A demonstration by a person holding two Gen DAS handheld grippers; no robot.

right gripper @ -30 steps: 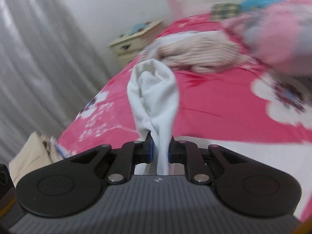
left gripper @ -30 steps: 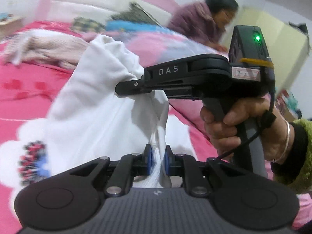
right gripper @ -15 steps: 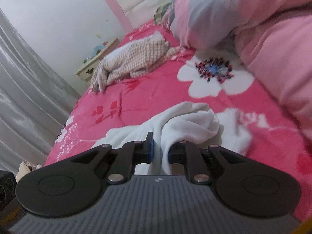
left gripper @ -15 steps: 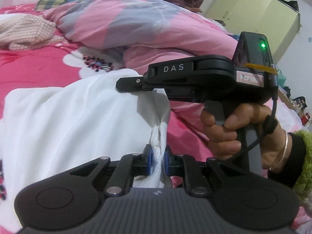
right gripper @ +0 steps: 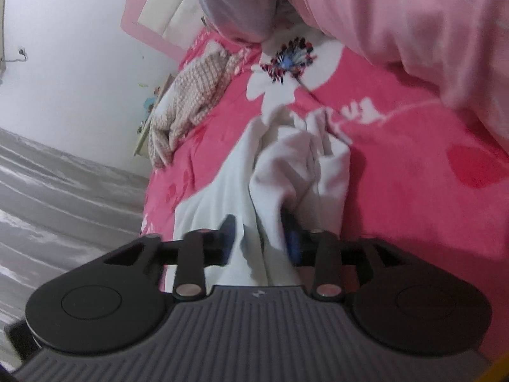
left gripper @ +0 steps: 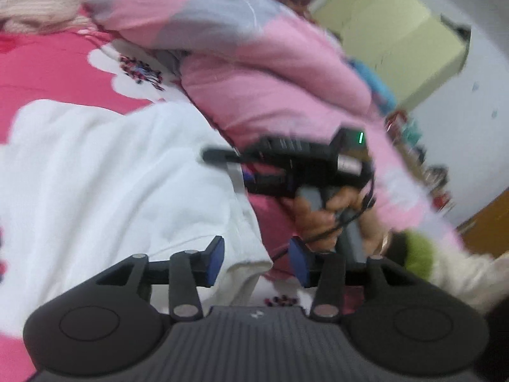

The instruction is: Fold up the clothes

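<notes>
A white garment [left gripper: 111, 175] lies spread on the pink flowered bed sheet [left gripper: 47, 70]. My left gripper [left gripper: 257, 262] hangs just above its near corner. Its jaws are opening, and the corner of cloth lies loose between the blue pads [left gripper: 216, 261] without being pressed. Beyond it my right gripper [left gripper: 233, 170], held in a hand [left gripper: 327, 210], sits at the garment's right edge. In the right wrist view the garment [right gripper: 286, 165] is bunched in folds. The right gripper [right gripper: 259, 238] is opening too, with slack cloth between its pads.
A pink and grey quilt [left gripper: 254, 63] is heaped along the right side of the bed. A beige checked garment [right gripper: 197, 95] lies near the headboard [right gripper: 152, 22]. A grey curtain [right gripper: 63, 191] hangs left of the bed, and a yellow-green wardrobe [left gripper: 397, 38] stands behind the quilt.
Both grippers were shut on the lifted white garment; now their jaws have parted and the cloth lies on the bed. The right gripper has sunk, rolled and moved farther from the left one.
</notes>
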